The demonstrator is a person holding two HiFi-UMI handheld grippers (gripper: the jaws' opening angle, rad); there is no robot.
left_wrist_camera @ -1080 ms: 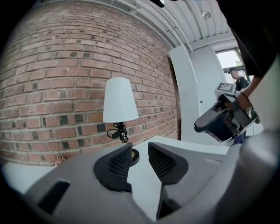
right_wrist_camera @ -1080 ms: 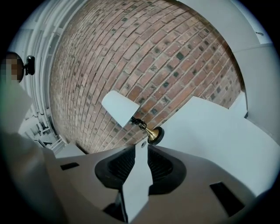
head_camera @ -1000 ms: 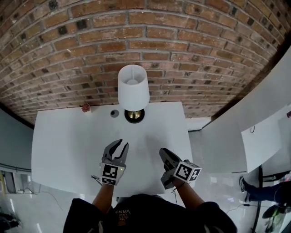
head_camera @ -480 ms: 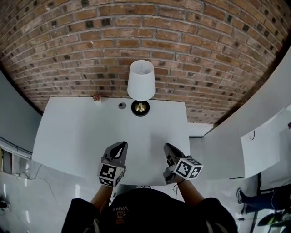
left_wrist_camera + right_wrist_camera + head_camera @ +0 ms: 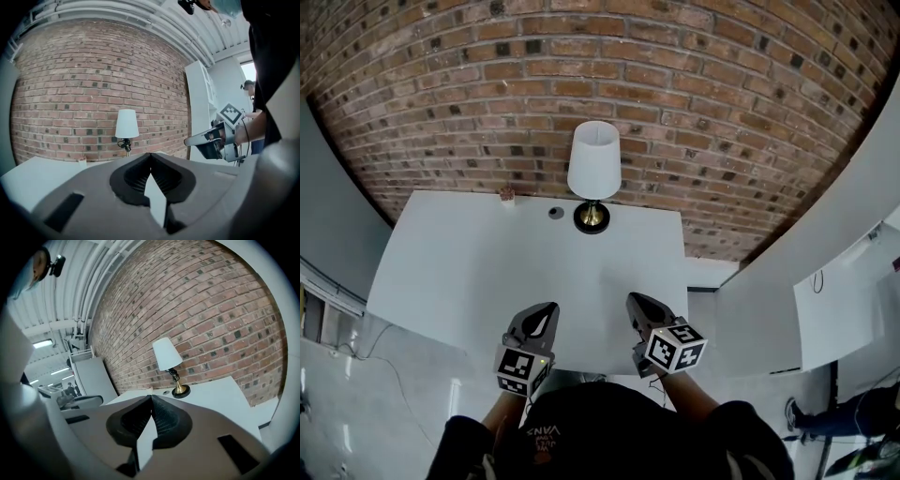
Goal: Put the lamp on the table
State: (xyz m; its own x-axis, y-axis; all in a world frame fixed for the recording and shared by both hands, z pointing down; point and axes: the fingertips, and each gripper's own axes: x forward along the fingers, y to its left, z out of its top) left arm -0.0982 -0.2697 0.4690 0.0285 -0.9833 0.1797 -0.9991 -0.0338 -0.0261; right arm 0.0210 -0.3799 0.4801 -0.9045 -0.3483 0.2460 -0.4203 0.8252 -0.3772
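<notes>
A lamp [image 5: 593, 159] with a white shade and a brass base stands upright at the back edge of the white table [image 5: 459, 267], close to the brick wall. It also shows in the left gripper view as the lamp [image 5: 126, 124] and in the right gripper view as the lamp [image 5: 167, 354]. My left gripper [image 5: 551, 307] hovers over the table's front edge, shut and empty. My right gripper [image 5: 630, 298] is beside it. Its jaws are closing, the tips meet and nothing is between them. Both point at the lamp from far off.
A small round object [image 5: 556, 213] and a small brownish item [image 5: 507, 194] sit left of the lamp. The brick wall [image 5: 487, 103] runs behind the table. A white cabinet [image 5: 787, 272] stands at the right. The glossy floor [image 5: 356, 394] lies at the front left.
Both grippers went from open to shut with nothing in them and drew back toward the table's front edge. The lamp stayed where it stands.
</notes>
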